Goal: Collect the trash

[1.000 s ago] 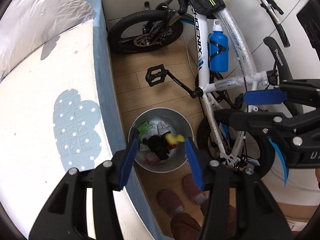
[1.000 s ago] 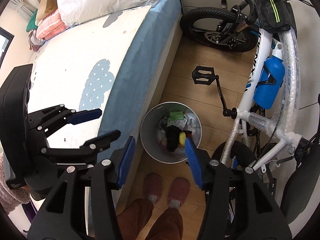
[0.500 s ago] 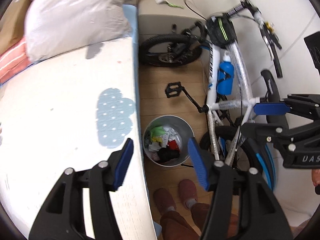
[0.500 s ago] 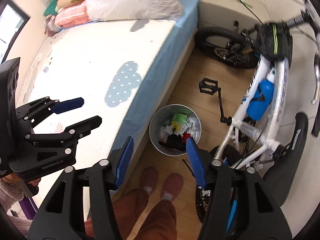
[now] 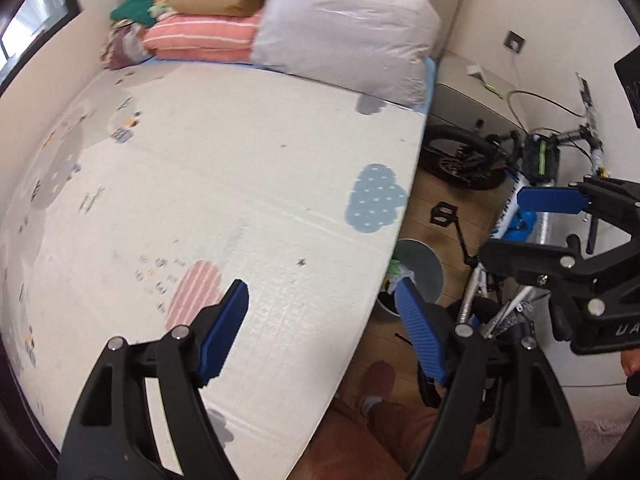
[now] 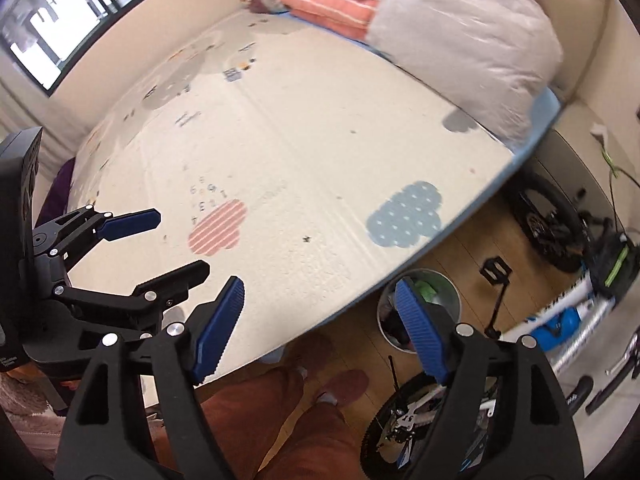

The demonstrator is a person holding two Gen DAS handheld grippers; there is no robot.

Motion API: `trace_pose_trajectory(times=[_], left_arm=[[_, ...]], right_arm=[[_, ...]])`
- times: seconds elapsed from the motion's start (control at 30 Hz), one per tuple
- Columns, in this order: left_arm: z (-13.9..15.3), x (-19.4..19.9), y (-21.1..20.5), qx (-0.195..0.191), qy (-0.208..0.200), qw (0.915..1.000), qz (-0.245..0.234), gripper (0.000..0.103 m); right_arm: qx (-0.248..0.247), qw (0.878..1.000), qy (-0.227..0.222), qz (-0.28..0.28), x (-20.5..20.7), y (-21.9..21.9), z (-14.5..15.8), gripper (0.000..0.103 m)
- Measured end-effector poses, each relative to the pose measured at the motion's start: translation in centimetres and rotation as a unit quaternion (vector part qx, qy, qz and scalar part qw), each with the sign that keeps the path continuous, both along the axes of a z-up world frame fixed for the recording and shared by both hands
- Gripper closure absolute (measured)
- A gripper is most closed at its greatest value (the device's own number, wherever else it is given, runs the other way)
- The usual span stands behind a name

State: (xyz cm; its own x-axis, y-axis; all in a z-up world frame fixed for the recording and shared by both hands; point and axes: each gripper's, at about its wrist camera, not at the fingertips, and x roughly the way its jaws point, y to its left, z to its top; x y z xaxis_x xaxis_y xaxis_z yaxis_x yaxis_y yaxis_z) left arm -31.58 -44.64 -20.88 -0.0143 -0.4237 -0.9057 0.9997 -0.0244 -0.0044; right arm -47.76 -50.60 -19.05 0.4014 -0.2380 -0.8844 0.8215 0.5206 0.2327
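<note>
The round metal trash bin (image 5: 425, 261) stands on the wood floor between the bed and the bicycle, with crumpled trash (image 6: 425, 289) inside. In the left wrist view the mat's edge hides part of it. My left gripper (image 5: 320, 291) is high above the bed's edge, jaws opening, nothing between them. My right gripper (image 6: 319, 286) hovers beside it at the same height, jaws also opening and empty. Each wrist view shows the other hand's tool: the right gripper (image 5: 502, 226) and the left gripper (image 6: 182, 240).
A bed with a cream play mat (image 5: 240, 180) fills the left. Folded bedding and a bagged pillow (image 5: 344, 28) lie at its head. A white bicycle (image 6: 560, 320) leans against the right wall by a nightstand (image 5: 468, 96). The person's slippered feet (image 6: 348, 384) stand near the bin.
Both grippers have risen and swung from over the bin toward the bed while rolling. Their jaws have spread wider. The bin now looks small and sits partly behind the mat's edge.
</note>
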Motion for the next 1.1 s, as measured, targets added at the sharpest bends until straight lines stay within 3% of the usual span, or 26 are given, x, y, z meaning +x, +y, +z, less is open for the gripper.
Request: trace_pose_trajectory(times=[0.1, 0.2, 0.4, 0.53, 0.73, 1.03, 1.1], left_arm=[[1.9, 4.5, 2.9, -0.011, -0.011, 0.9966, 0.081, 0.027], [4.0, 8.6, 6.2, -0.021, -0.013, 0.9852, 0.17, 0.027], [8.4, 15.5, 13.0, -0.054, -0.011, 0.9434, 0.327, 0.025], [10.9, 18.8, 17.0, -0.083, -0.025, 0.9092, 0.407, 0.022], [12.9, 21.2, 22.2, -0.082, -0.044, 0.8488, 0.52, 0.022], [17.0, 20.8, 26.5, -0.1, -0.068, 0.7482, 0.652, 0.018], [18.1, 20.1, 26.4, -0.11, -0.074, 0.7296, 0.671, 0.017]], right_arm=[[-0.012, 0.998, -0.014, 0.063, 4.8, 0.7, 2.1, 0.028], [-0.03, 0.99, -0.024, 0.132, 9.9, 2.0, 4.6, 0.028], [-0.074, 0.957, -0.039, 0.277, 19.9, 6.1, 9.1, 0.028], [-0.103, 0.928, -0.05, 0.355, 25.8, 8.9, 11.3, 0.027], [-0.124, 0.886, -0.061, 0.442, 32.2, 12.8, 13.4, 0.027], [-0.126, 0.831, -0.082, 0.536, 35.8, 15.7, 17.0, 0.021], [-0.127, 0.818, -0.09, 0.553, 36.1, 15.9, 18.1, 0.02]])
